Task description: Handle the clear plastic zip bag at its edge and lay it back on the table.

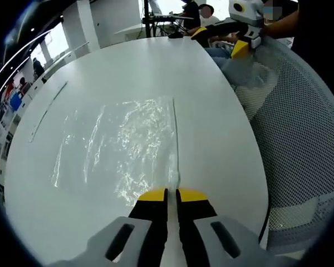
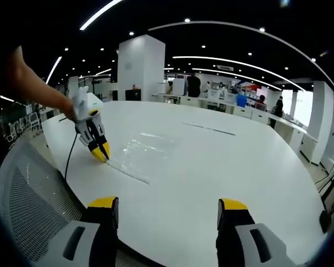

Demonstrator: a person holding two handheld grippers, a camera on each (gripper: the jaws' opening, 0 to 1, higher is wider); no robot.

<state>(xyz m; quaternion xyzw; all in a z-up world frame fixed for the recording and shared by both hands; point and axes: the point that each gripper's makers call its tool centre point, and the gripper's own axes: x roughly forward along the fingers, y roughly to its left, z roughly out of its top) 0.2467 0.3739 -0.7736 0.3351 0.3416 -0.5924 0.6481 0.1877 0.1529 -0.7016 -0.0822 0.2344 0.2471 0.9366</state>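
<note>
zip bag: flat on white bench, zip edge between left gripper fingers
left fingers: pinched on bag edge
right gripper: fingers wide, holding nothing

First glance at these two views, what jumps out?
The clear plastic zip bag lies flat and crinkled on the white table, glinting under the lights. The left hand-held gripper has its yellow-tipped jaws closed on the bag's zip edge at the near side of the table; the right gripper view shows it from across the mesh chair. The right hand-held gripper hangs open above the table edge, holding nothing.
</note>
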